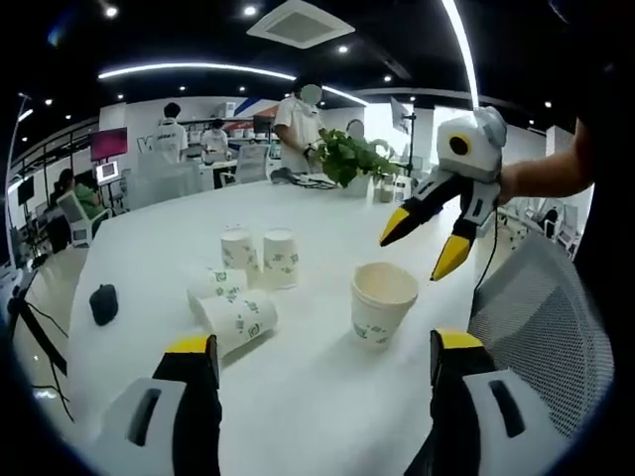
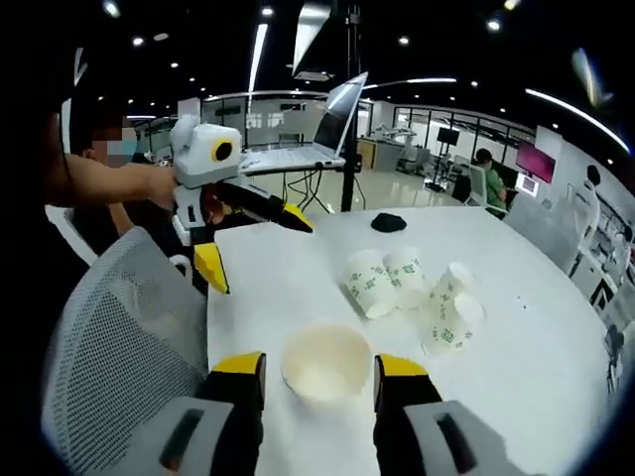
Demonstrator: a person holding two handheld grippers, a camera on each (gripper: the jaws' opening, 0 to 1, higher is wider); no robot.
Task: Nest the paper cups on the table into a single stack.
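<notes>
Both my tongs stand open and empty — my right gripper (image 2: 317, 382) hangs just over the upright stack (image 2: 325, 369), my left gripper (image 1: 322, 362) held back. If I close off-centre I could crush the thin rim or tip it toward the loose cups (image 2: 412, 288) — they would roll.

My white table (image 1: 317, 397) carries one upright nested cup stack (image 1: 381, 300), two upright cups (image 1: 260, 258) farther off, two toppled cups (image 1: 230, 305) beside those, a dark object (image 1: 103, 303) apart, and a potted plant (image 1: 349, 159) at the far edge.
</notes>
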